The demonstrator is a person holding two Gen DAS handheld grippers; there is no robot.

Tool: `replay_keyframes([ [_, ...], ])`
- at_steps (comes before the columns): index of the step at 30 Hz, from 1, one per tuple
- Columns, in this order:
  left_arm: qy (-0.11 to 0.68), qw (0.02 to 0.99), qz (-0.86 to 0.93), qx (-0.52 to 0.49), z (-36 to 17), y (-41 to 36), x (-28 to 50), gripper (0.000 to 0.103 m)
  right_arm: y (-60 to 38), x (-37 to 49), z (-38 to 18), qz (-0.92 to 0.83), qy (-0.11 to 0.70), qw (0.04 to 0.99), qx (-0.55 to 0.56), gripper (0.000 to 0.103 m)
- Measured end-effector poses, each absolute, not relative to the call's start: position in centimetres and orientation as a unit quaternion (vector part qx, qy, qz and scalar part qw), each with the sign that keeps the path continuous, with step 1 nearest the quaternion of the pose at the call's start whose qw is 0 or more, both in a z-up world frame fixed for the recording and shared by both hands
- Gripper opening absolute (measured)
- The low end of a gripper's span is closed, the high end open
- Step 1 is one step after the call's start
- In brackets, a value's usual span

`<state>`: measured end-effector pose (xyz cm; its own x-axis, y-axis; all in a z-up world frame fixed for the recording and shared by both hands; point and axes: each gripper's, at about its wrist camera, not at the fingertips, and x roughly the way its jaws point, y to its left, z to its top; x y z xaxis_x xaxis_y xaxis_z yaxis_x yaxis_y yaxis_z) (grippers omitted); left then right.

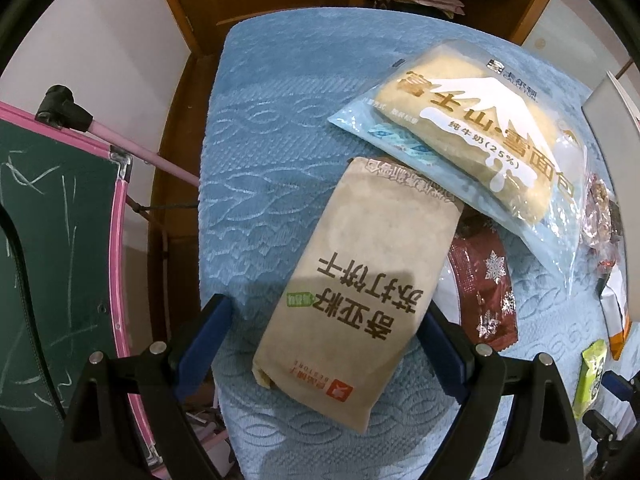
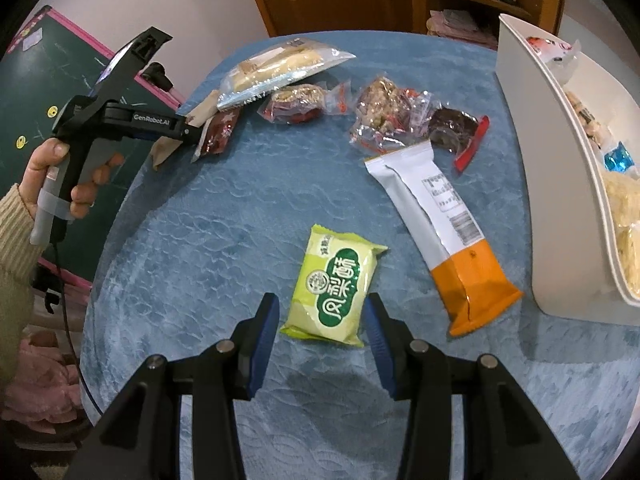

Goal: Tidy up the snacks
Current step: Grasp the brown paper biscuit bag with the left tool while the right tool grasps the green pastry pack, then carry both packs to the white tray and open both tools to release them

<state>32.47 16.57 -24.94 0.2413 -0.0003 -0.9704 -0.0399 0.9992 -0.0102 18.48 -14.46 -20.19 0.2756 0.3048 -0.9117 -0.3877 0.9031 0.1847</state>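
A tan cracker packet lies on the blue cloth, its far end under a pale blue bread packet and its side over a dark red snowflake packet. My left gripper straddles the cracker packet's near half with its jaws wide open; cloth shows between the left pad and the packet. In the right wrist view a green pastry packet rests on the cloth with my right gripper closed onto its sides. The left gripper, held by a person's hand, is also in this view.
A white bin holding several snacks stands at the right edge. An orange-and-white packet lies beside it, and clear-wrapped sweets sit further back. A pink-framed chalkboard stands left of the table, past its edge.
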Motion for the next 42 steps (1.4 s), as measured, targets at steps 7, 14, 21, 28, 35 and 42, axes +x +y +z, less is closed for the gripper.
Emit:
replay_keyframes([
  [7,0.604,0.797,0.016,-0.022,-24.7,16.4,31.9,0.084,-13.8,19.0,-21.8,0.205,0.576,0.79,-0.036,0.045],
  [14,0.586,0.81,0.02,-0.001,-24.0,15.1,31.1,0.067,-12.6,18.5,-22.2,0.196,0.561,0.801,-0.068,0.045],
  [21,0.585,0.81,0.039,-0.009,-23.1,14.4,28.7,0.066,-12.7,18.0,-21.8,0.207,0.556,0.801,-0.078,0.041],
  [28,0.575,0.817,0.011,-0.025,-20.1,13.3,22.4,0.066,-12.7,16.3,-20.0,0.226,0.533,0.81,-0.089,0.04],
  [35,0.553,0.831,-0.034,-0.045,-14.2,10.5,16.5,0.063,-14.2,13.7,-15.8,0.246,0.49,0.833,-0.08,0.04],
  [42,0.53,0.843,-0.081,-0.052,-8.6,5.4,15.0,0.012,-17.6,12.5,-11.4,0.243,0.443,0.861,-0.056,0.04],
])
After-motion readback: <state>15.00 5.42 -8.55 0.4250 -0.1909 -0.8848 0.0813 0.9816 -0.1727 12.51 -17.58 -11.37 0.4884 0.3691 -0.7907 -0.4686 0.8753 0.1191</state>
